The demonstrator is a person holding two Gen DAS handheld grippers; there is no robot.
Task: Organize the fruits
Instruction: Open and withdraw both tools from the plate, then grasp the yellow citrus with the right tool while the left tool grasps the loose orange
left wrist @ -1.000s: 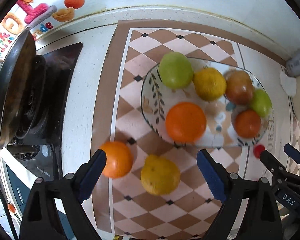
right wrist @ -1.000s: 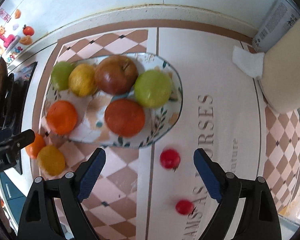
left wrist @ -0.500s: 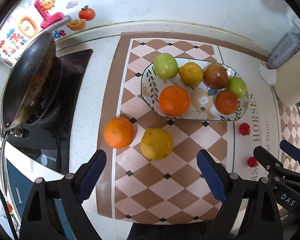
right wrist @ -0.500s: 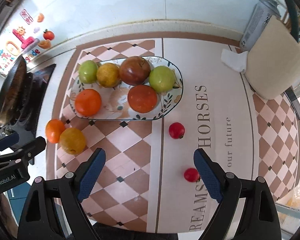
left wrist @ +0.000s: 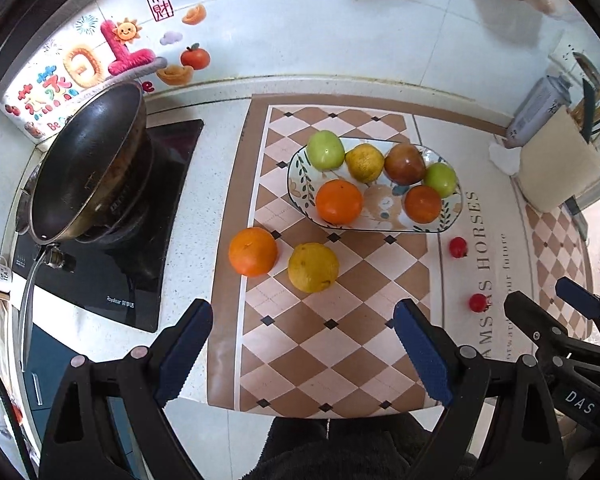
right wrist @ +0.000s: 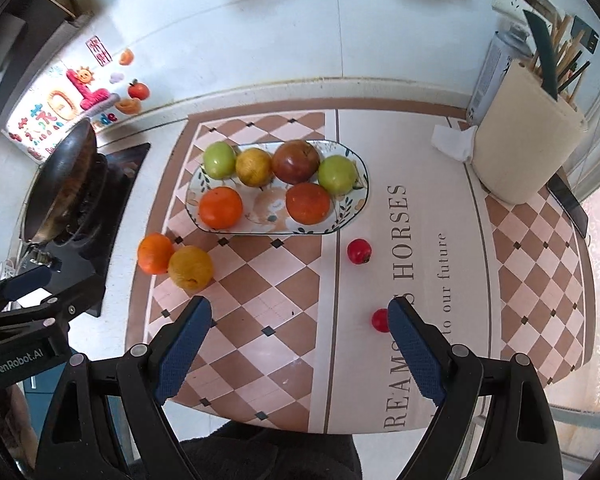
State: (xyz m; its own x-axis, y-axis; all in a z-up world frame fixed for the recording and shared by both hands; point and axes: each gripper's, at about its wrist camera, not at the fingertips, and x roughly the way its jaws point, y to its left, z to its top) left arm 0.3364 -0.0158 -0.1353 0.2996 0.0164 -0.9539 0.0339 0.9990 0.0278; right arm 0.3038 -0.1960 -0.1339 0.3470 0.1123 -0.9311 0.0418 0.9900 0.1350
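An oval patterned plate point(right wrist: 352, 216) on the checkered mat point(right wrist: 260, 320) holds six fruits in two rows. On the mat just off the plate's left end, an orange point(left wrist: 253, 251) and a yellow citrus point(left wrist: 313, 267) lie apart in the left view, though the right view overlaps them. Two small red fruits point(right wrist: 359, 251) point(left wrist: 478, 303) lie on the mat's lettered band, reading "HORSES" and "our future".

The left tool point(left wrist: 302, 352) and the right tool point(right wrist: 298, 350) both gape wide and empty above the desk's near edge.

Only the left view shows the "Royalstar" cooktop point(left wrist: 112, 272) label; the pan point(left wrist: 86, 168) sits there. The right view reads "GenRobot.AI", the left "DAS".
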